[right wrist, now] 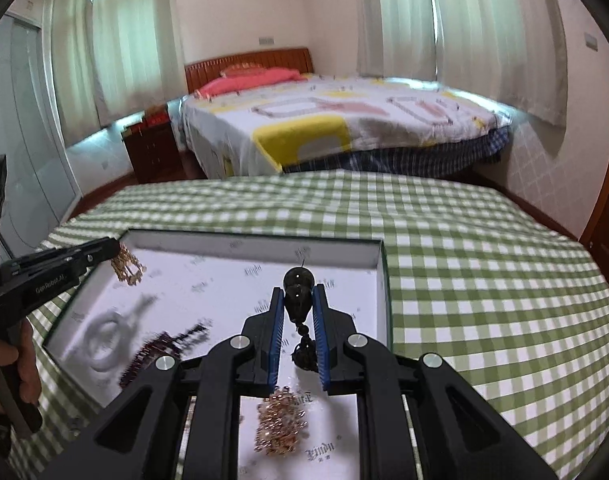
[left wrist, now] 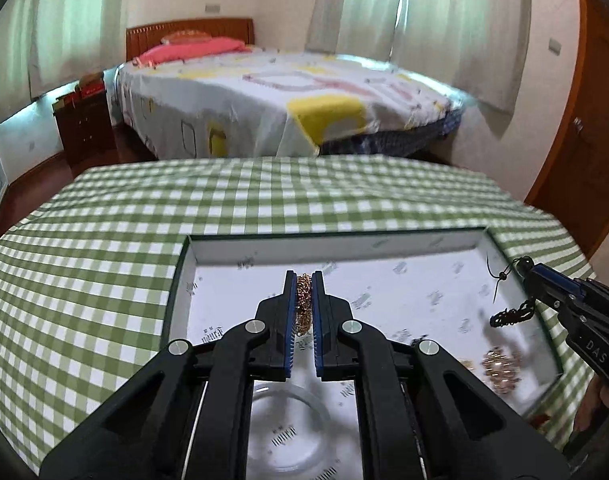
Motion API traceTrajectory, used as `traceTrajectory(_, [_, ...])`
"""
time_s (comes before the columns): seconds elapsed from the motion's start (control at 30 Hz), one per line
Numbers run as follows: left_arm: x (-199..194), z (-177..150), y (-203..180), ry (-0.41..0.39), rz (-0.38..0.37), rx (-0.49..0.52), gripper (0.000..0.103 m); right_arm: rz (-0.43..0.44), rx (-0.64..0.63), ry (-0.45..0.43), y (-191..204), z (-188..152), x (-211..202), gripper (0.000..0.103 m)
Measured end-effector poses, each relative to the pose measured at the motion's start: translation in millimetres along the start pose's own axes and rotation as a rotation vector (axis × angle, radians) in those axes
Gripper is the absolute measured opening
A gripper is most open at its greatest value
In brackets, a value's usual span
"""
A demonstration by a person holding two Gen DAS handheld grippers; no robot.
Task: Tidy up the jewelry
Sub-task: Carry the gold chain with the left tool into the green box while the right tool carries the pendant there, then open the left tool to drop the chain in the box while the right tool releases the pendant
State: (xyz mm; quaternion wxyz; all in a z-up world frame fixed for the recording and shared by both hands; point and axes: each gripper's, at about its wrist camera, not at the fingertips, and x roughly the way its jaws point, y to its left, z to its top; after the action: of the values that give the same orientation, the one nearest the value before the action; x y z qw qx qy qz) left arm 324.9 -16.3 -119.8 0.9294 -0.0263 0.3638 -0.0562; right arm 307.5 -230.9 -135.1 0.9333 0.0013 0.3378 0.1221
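Gold chain (left wrist: 303,304) is hanging pinched in my left jaws, dark beads (right wrist: 298,300) in my right, both above the box (right wrist: 378,280); I'm lowering slowly so neither snags before opening.

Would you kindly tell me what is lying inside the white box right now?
Inside the white box lie a rose-gold chain pile, a dark red beaded piece and a clear ring-shaped item. The tool bodies cover parts of the box floor near both cameras.
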Motion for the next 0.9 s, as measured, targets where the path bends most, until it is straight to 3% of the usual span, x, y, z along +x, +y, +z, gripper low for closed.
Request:
traceTrajectory(0.37, [49, -5, 6, 0.178, -0.005, -0.036, 0.008, -0.018, 0.008, 0.117, -8, -6, 29, 0.015])
traceTrajectory(0.67, [50, -5, 9, 0.189, -0.005, -0.046, 0.011, -0.013, 0.015, 0.150, -12, -13, 36, 0.017])
traceTrajectory(0.73, [48, -5, 7, 0.186, -0.001, -0.045, 0.030, -0.007, 0.023, 0.146, -13, -13, 35, 0.027])
traceTrajectory(0.8, [40, -5, 8, 0.156, 0.005, -0.046, 0.045, -0.008, 0.021, 0.136, -13, -12, 32, 0.030])
traceTrajectory(0.9, [26, -4, 9, 0.109, -0.003, -0.052, 0.048, -0.004, 0.021, 0.109, -11, -8, 23, 0.030])
